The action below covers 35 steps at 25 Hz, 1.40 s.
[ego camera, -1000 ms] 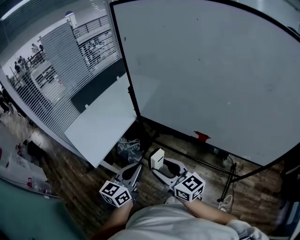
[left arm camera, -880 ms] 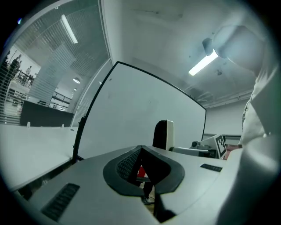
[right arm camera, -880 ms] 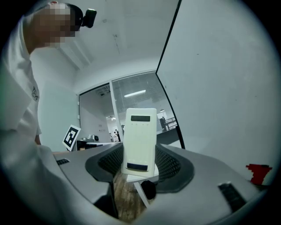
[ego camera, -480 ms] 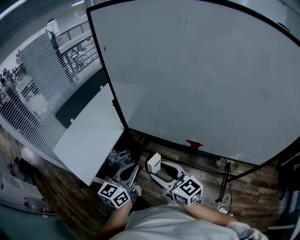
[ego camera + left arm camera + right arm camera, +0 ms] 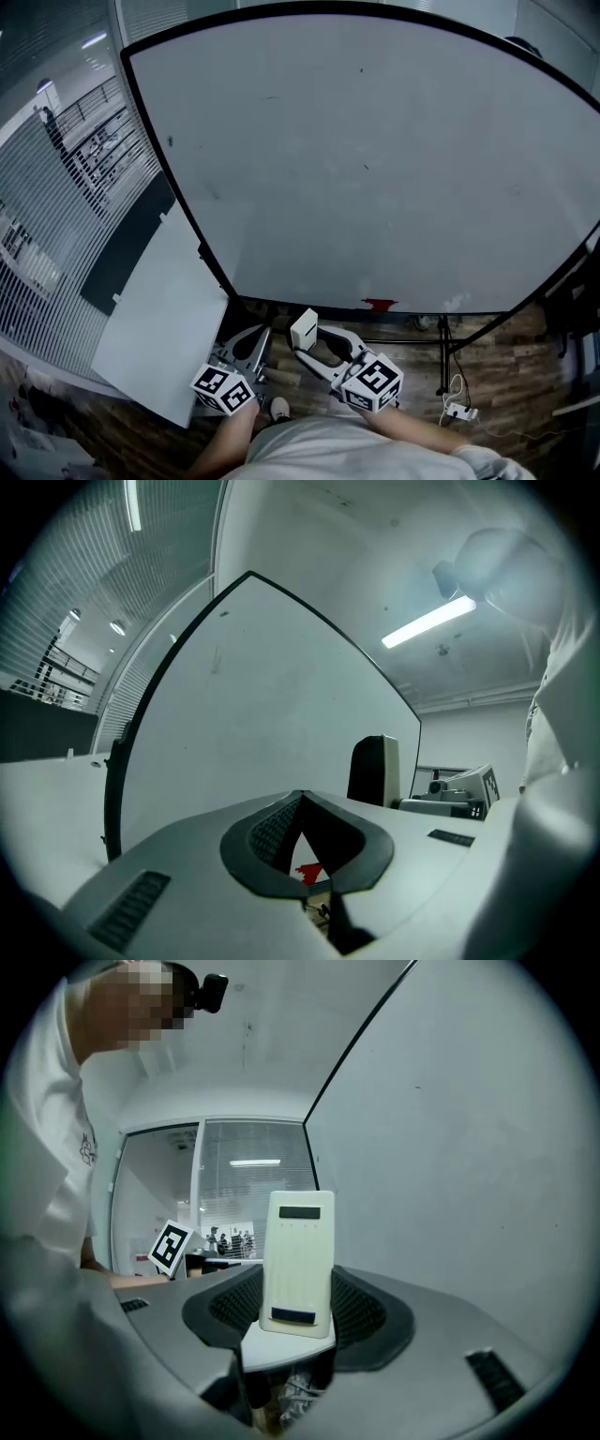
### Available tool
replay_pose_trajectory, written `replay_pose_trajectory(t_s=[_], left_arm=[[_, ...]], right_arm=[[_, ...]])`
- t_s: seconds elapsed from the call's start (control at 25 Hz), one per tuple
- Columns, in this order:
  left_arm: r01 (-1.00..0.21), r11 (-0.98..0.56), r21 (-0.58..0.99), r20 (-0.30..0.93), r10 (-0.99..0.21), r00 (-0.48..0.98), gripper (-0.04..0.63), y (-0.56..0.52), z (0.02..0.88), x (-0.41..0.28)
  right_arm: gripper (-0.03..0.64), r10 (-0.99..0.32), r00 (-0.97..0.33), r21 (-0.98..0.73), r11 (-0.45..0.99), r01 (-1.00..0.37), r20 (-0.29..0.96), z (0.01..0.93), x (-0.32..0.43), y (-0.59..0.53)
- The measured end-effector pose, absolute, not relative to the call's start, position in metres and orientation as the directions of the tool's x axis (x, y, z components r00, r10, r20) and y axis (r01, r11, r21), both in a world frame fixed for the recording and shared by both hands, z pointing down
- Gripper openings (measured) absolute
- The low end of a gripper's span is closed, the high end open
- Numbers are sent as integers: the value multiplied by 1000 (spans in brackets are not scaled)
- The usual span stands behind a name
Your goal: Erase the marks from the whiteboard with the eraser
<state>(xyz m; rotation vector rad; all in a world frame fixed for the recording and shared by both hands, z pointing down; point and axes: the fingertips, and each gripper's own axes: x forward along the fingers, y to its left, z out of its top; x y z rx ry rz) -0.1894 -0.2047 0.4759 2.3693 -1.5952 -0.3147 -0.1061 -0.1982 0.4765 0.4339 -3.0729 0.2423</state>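
Item: whiteboard [image 5: 375, 169], large, black-framed, standing on a stand over a wooden floor [image 5: 506, 412], with a separate white panel [image 5: 159, 328] leaning just beside its left edge. Condition of surface: nearly all bare and pale. One red mark [image 5: 379, 304] sits at the very bottom, close to the lower frame, and a few faint dark specks [image 5: 361, 70] are scattered higher up, too small to say whether they are ink or blemishes. Item: eraser [image 5: 303, 329], white and block-shaped, gripped upright between the jaws of the right hand-held gripper [image 5: 307, 339]. In the right gripper view the eraser [image 5: 298, 1265] fills the space between the two ribbed pads, with the board passing to its right and apart from it. Item: left hand-held gripper [image 5: 265, 332], carrying nothing. In the left gripper view its jaws meet at the tips [image 5: 300, 797], and the red mark [image 5: 307, 872] shows through the small gap beneath them. Both tools are held low near the person's body, below the board's bottom edge. Progress, as judged: the eraser is in hand and the board looks largely clean, but the red mark is unwiped and the eraser is not yet against the surface, so that last patch, and any specks that prove to be ink, remain.
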Motion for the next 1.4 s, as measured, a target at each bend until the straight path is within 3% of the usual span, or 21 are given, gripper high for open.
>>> replay_pose_trajectory(t_s=[0.52, 0.88, 1.12, 1.4], left_arm=[[-811, -525, 257, -47, -845, 532, 8, -256, 428, -276], [-749, -644, 158, -9, -759, 651, 8, -290, 399, -279], [-733, -666, 137, -15, -741, 671, 8, -302, 386, -281], [-708, -692, 142, -17, -717, 697, 8, -298, 383, -285]], right_arm=[[233, -438, -899, -19, 899, -438, 12, 436, -197, -263], [233, -593, -804, 232, 789, -569, 46, 379, -184, -315], [233, -632, -774, 435, 709, -554, 44, 316, -181, -337], [233, -700, -712, 722, 517, -460, 47, 238, -179, -343]])
